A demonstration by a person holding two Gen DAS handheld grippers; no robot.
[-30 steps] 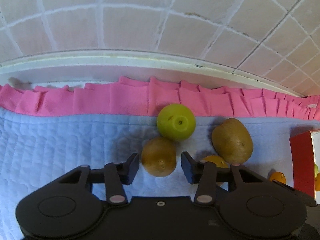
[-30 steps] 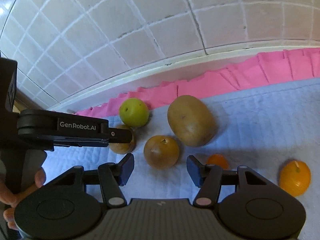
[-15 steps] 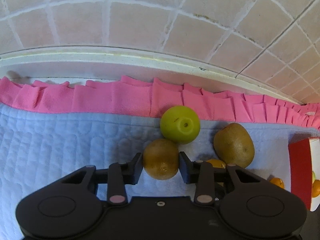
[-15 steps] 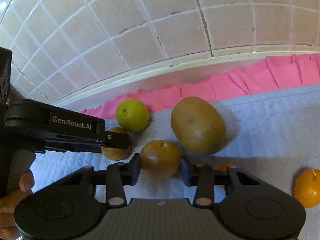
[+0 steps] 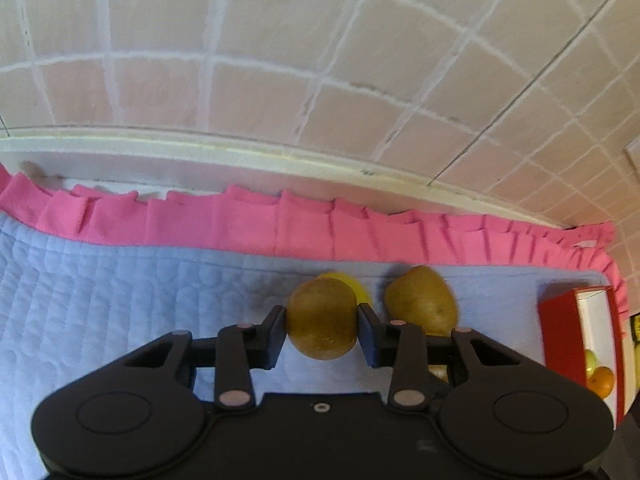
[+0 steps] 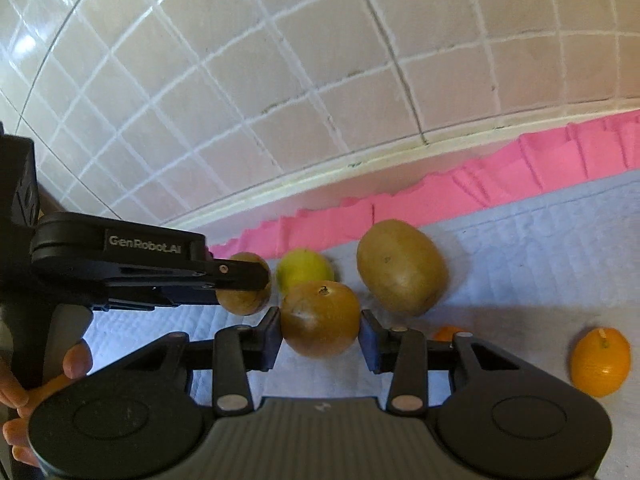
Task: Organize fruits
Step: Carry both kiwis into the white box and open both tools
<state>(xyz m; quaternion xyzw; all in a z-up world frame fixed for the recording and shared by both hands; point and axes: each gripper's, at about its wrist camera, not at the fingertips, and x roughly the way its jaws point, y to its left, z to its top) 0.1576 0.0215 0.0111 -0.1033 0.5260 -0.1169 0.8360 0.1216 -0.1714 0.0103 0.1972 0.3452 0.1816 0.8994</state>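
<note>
**Q:** Fruits: how far along?

**A:** Early. My left gripper (image 5: 322,328) pinches one brown fruit (image 5: 322,319); my right gripper (image 6: 320,330) clamps another (image 6: 320,319). Beyond my jaws lie three loose fruits, and the red box (image 5: 560,336) perhaps holds some.

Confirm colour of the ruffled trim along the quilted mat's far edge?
Bright pink; the ruffled trim shows best in the left wrist view.

home kitchen, tiled wall (image 5: 256,92), quilted mat (image 5: 100,288), fruit (image 6: 400,266)
</note>
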